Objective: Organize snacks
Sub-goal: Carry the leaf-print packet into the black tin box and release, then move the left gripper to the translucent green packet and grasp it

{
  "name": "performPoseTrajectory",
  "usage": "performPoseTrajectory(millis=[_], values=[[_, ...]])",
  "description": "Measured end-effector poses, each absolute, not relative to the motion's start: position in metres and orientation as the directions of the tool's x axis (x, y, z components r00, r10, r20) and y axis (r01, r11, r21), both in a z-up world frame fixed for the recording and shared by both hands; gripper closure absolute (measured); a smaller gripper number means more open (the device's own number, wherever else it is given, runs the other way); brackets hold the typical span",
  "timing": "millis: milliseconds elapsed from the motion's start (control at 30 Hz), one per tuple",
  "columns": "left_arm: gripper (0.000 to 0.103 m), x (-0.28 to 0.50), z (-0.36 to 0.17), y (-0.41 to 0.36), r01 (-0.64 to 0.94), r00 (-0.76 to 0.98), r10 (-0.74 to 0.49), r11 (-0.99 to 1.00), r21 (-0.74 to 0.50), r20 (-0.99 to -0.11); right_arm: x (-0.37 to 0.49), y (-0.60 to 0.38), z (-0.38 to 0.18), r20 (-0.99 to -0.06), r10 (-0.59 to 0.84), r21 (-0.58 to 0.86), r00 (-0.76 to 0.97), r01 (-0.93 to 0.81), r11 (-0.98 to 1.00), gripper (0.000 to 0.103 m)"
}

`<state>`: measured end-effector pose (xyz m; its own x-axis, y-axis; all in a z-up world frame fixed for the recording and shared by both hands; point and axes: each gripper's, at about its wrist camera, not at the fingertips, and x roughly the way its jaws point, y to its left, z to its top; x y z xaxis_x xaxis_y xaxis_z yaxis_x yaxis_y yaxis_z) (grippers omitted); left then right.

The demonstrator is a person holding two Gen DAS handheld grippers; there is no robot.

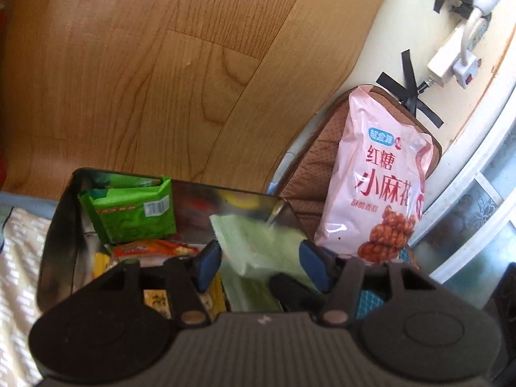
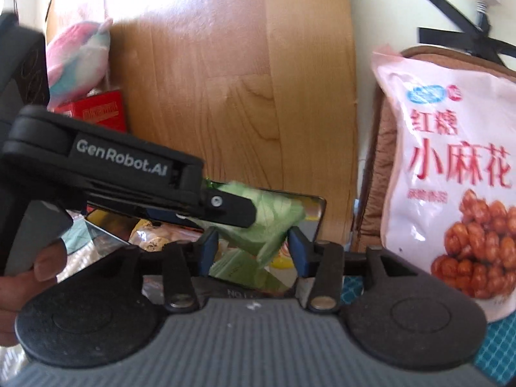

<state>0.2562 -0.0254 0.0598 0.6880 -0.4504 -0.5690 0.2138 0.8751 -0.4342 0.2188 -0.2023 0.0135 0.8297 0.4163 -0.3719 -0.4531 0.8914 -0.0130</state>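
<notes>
Pale green snack packet (image 1: 258, 242) blurred over shiny metal tin (image 1: 61, 219), left gripper (image 1: 259, 259) fingers apart around it, grip unclear, right gripper (image 2: 251, 246) spread below same packet, dark green packet (image 1: 135, 209) upright inside tin, pink snack bag (image 1: 380, 180) beside tin.

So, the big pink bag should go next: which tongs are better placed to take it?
Right, probably. The right tongs stand open, and the pink bag is just beside them on the right. The left tongs are at the pale green packet over the metal tin.
</notes>
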Motion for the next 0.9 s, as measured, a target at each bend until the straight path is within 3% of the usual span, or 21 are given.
performPoseTrajectory(millis=[200,400,567,900], values=[[0.043,0.214,0.073,-0.014,0.236,0.692,-0.472,0.863,-0.448,-0.546,0.164,-0.227,0.022,-0.366,0.463,0.060,0.807,-0.476,0.877,0.047],[0.042,0.128,0.054,0.005,0.270,0.610,-0.550,0.821,-0.503,-0.570,0.105,-0.245,-0.006,-0.498,0.626,0.262,0.600,-0.584,0.768,0.046],[0.043,0.064,0.027,0.023,0.232,0.540,-0.599,0.781,-0.580,-0.591,0.078,-0.244,-0.032,-0.553,0.662,0.343,0.506,-0.585,0.735,0.047],[0.052,-0.010,-0.008,0.038,0.188,0.485,-0.657,0.723,-0.665,-0.578,0.057,-0.240,-0.041,-0.537,0.684,0.414,0.494,-0.552,0.724,0.070]])
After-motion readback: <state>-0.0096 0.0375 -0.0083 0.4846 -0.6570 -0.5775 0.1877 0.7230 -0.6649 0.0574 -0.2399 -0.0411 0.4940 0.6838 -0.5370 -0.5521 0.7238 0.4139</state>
